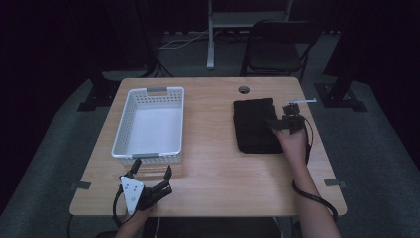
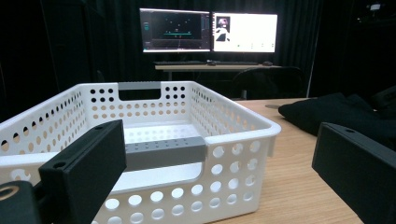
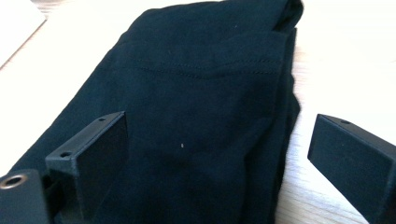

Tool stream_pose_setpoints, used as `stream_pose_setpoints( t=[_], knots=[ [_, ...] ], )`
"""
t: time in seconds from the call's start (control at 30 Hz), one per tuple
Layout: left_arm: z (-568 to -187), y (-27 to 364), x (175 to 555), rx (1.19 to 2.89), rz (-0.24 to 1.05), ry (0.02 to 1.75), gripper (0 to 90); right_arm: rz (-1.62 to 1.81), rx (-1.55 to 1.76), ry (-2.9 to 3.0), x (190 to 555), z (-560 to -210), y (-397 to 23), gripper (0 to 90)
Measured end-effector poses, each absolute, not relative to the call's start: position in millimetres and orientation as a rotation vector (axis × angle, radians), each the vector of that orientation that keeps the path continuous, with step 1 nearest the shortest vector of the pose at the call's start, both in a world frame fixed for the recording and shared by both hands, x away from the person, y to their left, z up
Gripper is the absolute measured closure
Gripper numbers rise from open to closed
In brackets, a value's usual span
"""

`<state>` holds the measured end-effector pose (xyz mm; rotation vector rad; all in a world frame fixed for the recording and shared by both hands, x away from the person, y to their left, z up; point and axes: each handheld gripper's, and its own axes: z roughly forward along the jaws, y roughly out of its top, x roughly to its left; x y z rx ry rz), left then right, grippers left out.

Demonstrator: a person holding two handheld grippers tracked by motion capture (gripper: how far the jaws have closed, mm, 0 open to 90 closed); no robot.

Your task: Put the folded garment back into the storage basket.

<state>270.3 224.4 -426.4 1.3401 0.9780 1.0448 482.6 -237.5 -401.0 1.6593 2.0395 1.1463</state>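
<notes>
1 folded black garment (image 1: 255, 126) under spread-jawed right gripper (image 1: 283, 122); 1 white basket (image 1: 150, 124); left gripper (image 1: 150, 172) spread-jawed, empty; garment folds indistinct.

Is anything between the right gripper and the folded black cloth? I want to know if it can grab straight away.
Nothing visible. The right gripper is open right at the folded black cloth, one jaw over it, the other over bare table.
</notes>
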Motion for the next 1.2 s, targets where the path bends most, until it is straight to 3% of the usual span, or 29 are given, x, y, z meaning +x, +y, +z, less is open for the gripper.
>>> stream_pose_setpoints(
  t=[0.77,0.93,1.1,1.2],
  knots=[
    [-426,224,270,1.341,1.046,0.979,4.3,1.073,1.658,2.150,490,-420,-226,7.1],
    [-426,224,270,1.338,1.047,0.979,4.3,1.090,1.678,2.154,492,-427,-228,1.1],
    [-426,224,270,1.340,1.047,0.980,4.3,1.080,1.637,2.204,493,-427,-229,0.8],
    [-426,224,270,1.340,1.047,0.980,4.3,1.089,1.656,2.226,495,-424,-234,10.6]
  ],
)
